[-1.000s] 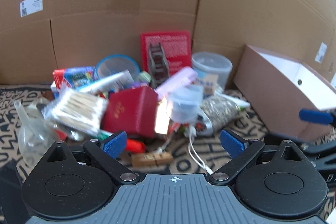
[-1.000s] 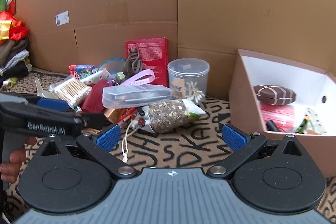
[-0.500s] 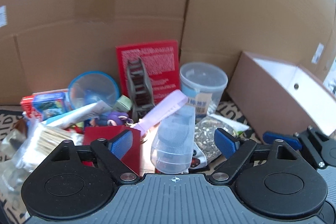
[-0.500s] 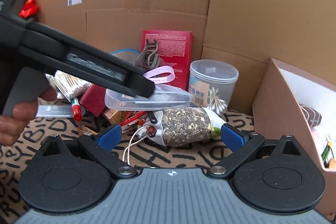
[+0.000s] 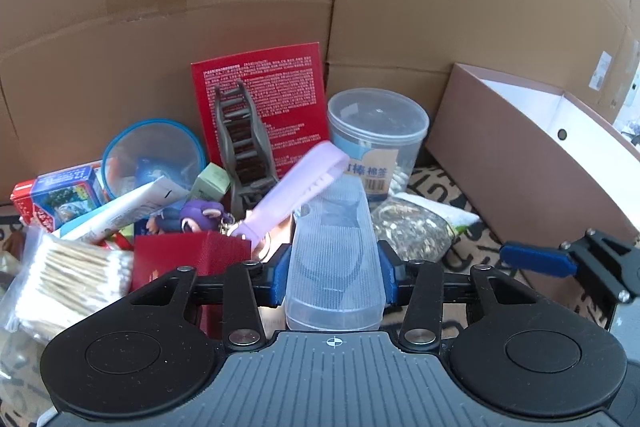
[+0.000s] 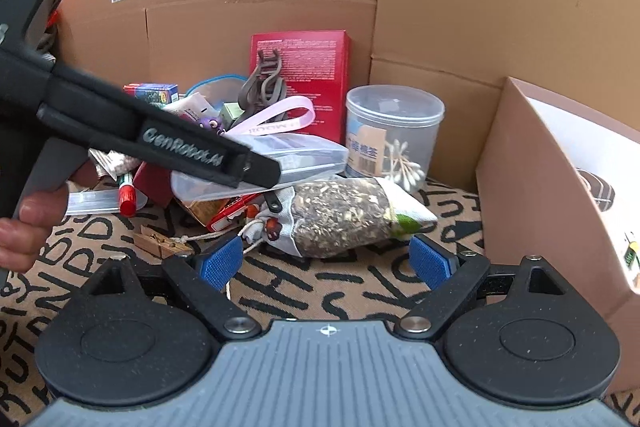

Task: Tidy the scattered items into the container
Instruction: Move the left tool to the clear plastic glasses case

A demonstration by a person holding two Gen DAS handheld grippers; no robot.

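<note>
At far left of the pile, a bag of cotton swabs [image 5: 68, 279], a small blue card box [image 5: 66, 193], a blue-rimmed lid [image 5: 152, 155], a purple toy keychain [image 5: 192, 217] and a red booklet [image 5: 260, 99] all lie loose on the patterned mat [image 6: 320, 287], untidied. Centre: left hand-held gripper [image 5: 332, 273] is closing its jaws, blue pads at both sides of the clear plastic case [image 5: 332, 259], which still sits on the pile. Next right, a round swab tub [image 5: 376, 135] and a seed pouch [image 6: 340, 219] wait. Right hand-held gripper [image 6: 328, 261] is wide, narrowing slightly, with nothing between its jaws, just short of the pouch. Far right, the cardboard container [image 6: 532, 195] holds at least 1 striped brown item [image 6: 598, 189]. Judgement: early stage, most clutter left.
</note>
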